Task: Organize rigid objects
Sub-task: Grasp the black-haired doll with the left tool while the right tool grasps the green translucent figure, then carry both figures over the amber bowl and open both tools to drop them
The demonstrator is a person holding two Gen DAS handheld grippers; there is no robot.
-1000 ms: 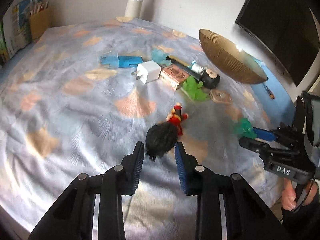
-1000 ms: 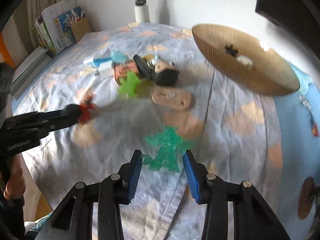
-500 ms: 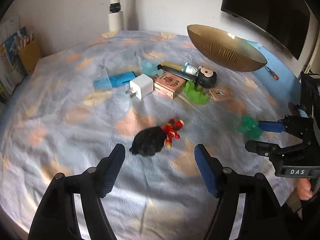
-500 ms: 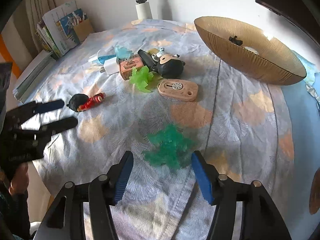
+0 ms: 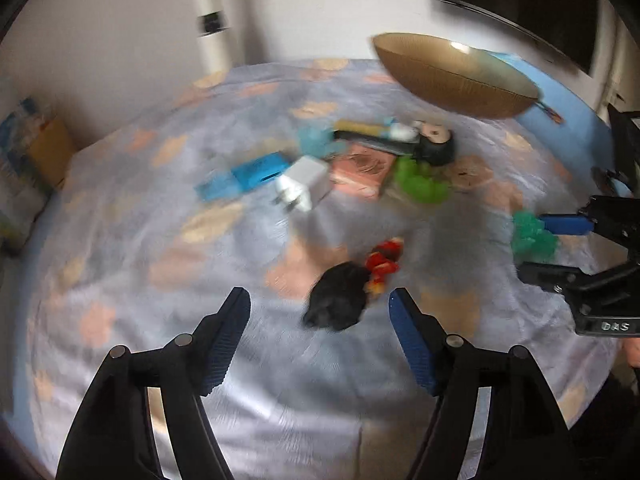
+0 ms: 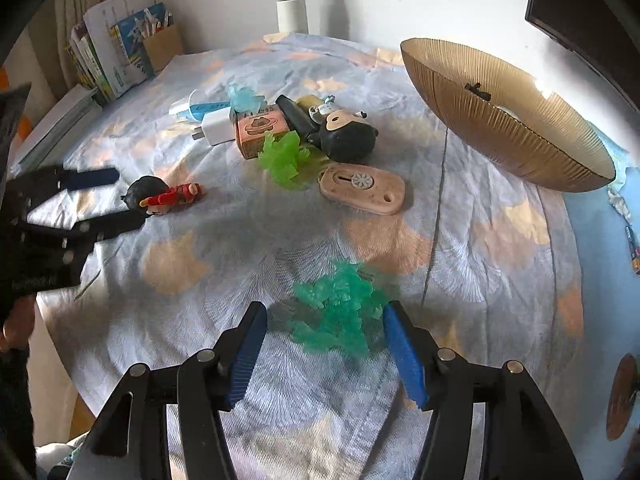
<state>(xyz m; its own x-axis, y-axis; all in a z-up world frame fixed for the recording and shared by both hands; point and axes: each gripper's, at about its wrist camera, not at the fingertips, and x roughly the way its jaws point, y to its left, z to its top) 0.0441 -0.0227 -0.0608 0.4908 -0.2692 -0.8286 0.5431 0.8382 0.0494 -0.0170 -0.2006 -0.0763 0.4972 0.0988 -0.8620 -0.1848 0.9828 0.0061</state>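
— Hovering over the patterned cloth [image 6: 248, 248] on the desk, both grippers, fingers spread. Left gripper [image 5: 320, 316] just opened, with the small black-haired doll in red [image 5: 348, 288] lying loose on the cloth between and just beyond its fingertips, touched by neither pad as far as the blur allows.

— And on the right?

— Right gripper [image 6: 324, 332] just opened as well, straddling the teal translucent figure [image 6: 340, 316]; pads close on either side but not pressing. Figure resting on the cloth.

— Further back?

— Clustered together near the middle: white charger plug [image 6: 216, 130], blue tube [image 6: 200, 110], pink box [image 6: 260, 130], light green translucent figure [image 6: 286, 158] against the box, black round-headed toy [image 6: 348, 136], and a flat beige oval case [image 6: 362, 188] just in front of it. Pale blue translucent piece [image 6: 244, 96] behind the box.

— Bowl?

— Ribbed golden bowl [image 6: 508, 120] standing well apart to the right of the cluster, a small dark item [image 6: 476, 90] inside — too small to name.
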